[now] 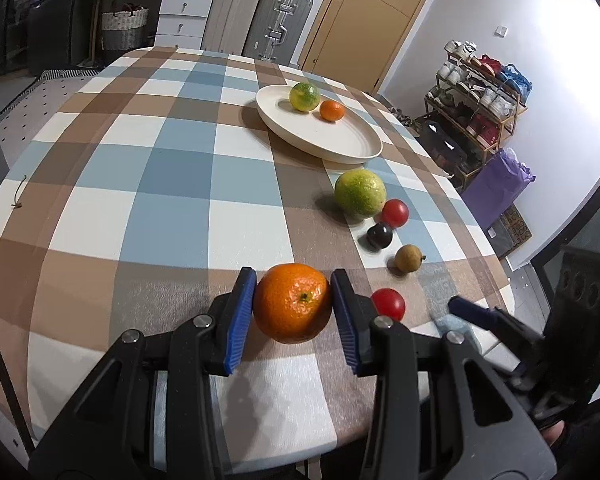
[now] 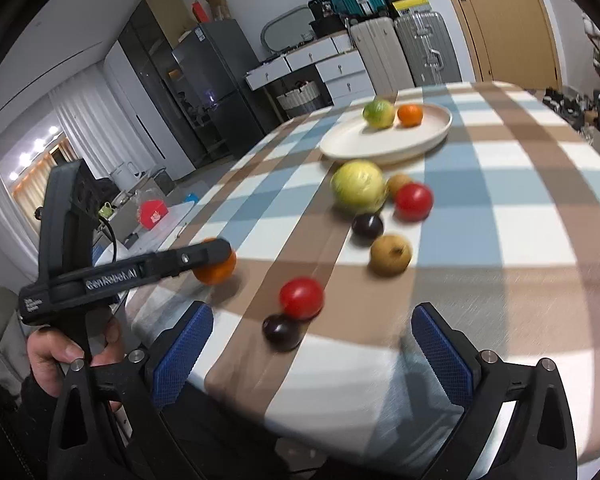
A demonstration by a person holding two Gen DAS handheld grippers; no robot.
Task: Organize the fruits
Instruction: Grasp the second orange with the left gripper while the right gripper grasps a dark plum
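Left wrist view: the left gripper (image 1: pixel 293 304) clamps a mandarin (image 1: pixel 292 302) at lower centre, near the table's (image 1: pixel 172 184) front edge — open cloth fills the frame's left. Right gripper (image 2: pixel 312 354) gapes empty; a cream plate (image 1: pixel 352 144) with two citrus sits upper right.

A brown, blue and white checked tablecloth (image 1: pixel 172 168) covers the table. Behind it stand a ribbed silver suitcase (image 1: pixel 282 22), white drawers (image 1: pixel 182 16) and a woven basket (image 1: pixel 124 28). A metal shoe rack (image 1: pixel 476 108) sits beside a purple bag (image 1: pixel 496 188).
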